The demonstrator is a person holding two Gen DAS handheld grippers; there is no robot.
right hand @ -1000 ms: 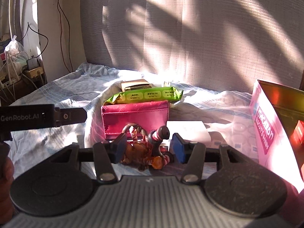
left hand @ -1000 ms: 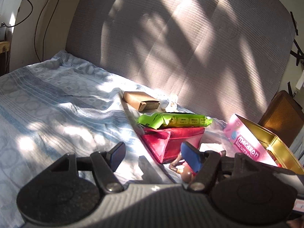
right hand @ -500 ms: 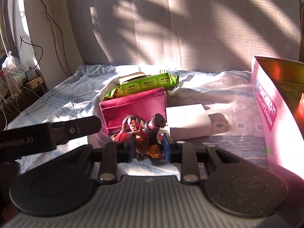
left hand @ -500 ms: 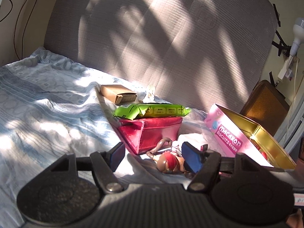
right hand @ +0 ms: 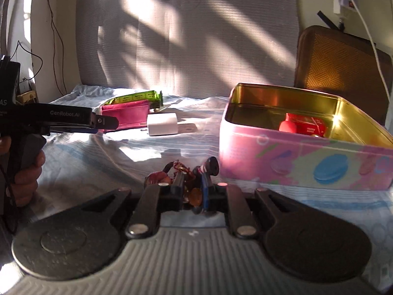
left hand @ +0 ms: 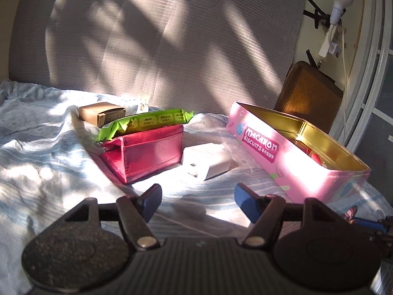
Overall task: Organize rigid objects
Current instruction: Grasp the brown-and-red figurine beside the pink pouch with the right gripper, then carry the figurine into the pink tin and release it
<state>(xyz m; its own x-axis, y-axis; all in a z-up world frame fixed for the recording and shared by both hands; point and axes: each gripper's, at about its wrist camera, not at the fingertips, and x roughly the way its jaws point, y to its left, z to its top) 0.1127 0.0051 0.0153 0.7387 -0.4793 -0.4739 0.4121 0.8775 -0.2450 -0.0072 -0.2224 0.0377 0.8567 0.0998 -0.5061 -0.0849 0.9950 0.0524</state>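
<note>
— What changed? Our right gripper has clamped the toy figure and lifted it off the bedsheet.
— Tin at 2 o'clock now; left gripper gapes, holding nothing.

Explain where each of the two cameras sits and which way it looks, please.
Left wrist: on the open left hand-held gripper, facing the red pouch, white charger and biscuit tin.
Right wrist: on the right hand-held gripper, shut on a figurine, facing the tin; the left hand shows.
Shared: pouch, charger, tin, green packet.
</note>
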